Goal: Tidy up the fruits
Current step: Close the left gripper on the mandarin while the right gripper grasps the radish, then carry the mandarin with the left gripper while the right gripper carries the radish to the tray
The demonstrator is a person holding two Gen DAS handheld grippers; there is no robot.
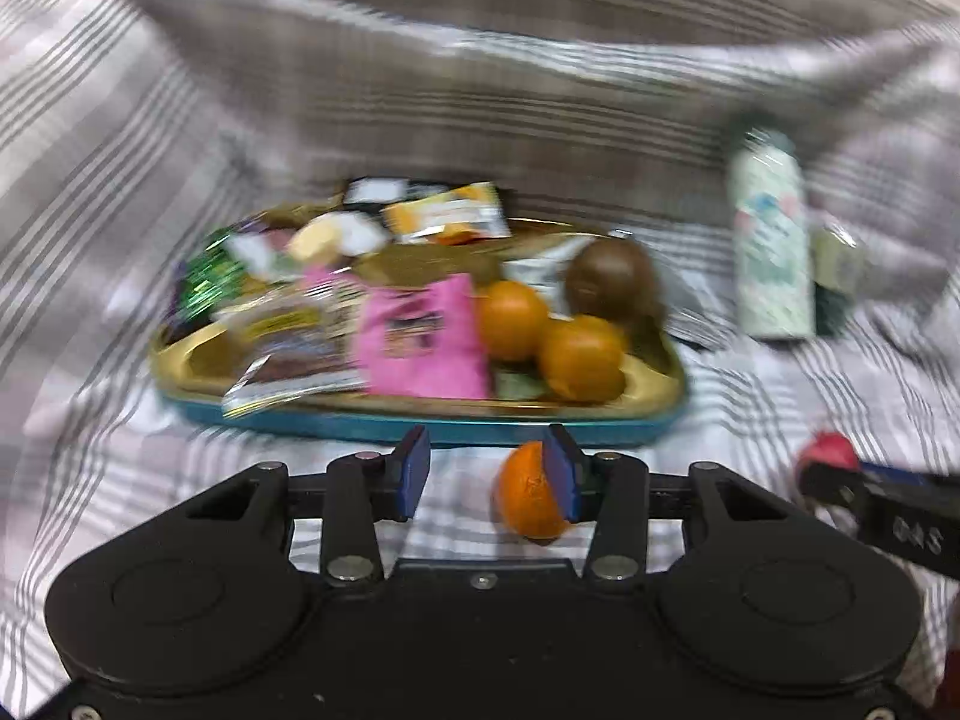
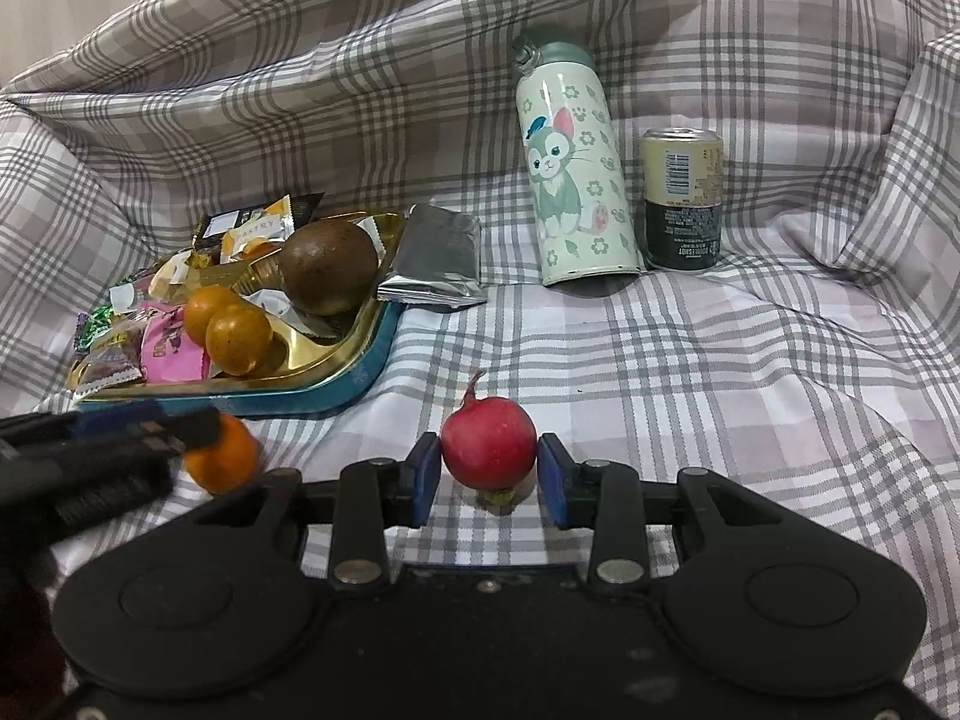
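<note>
My left gripper (image 1: 489, 474) stands open just in front of the tray. A small orange (image 1: 531, 498) lies on the cloth between its fingers, against the right pad and clear of the left one. In the right wrist view this orange (image 2: 225, 462) shows under the left gripper's fingers. My right gripper (image 2: 489, 477) is shut on a round red fruit (image 2: 489, 441) with a short stem, a pad on each side. The gold tray with a teal rim (image 2: 336, 390) holds two oranges (image 2: 237, 330), a brown round fruit (image 2: 330, 267) and several snack packets (image 1: 420, 336). The left wrist view is blurred.
A cat-print flask (image 2: 576, 180) and a drink can (image 2: 681, 198) stand at the back right. A silver foil packet (image 2: 438, 258) leans on the tray's far corner. The checked cloth (image 2: 720, 390) rises in folds behind and at both sides.
</note>
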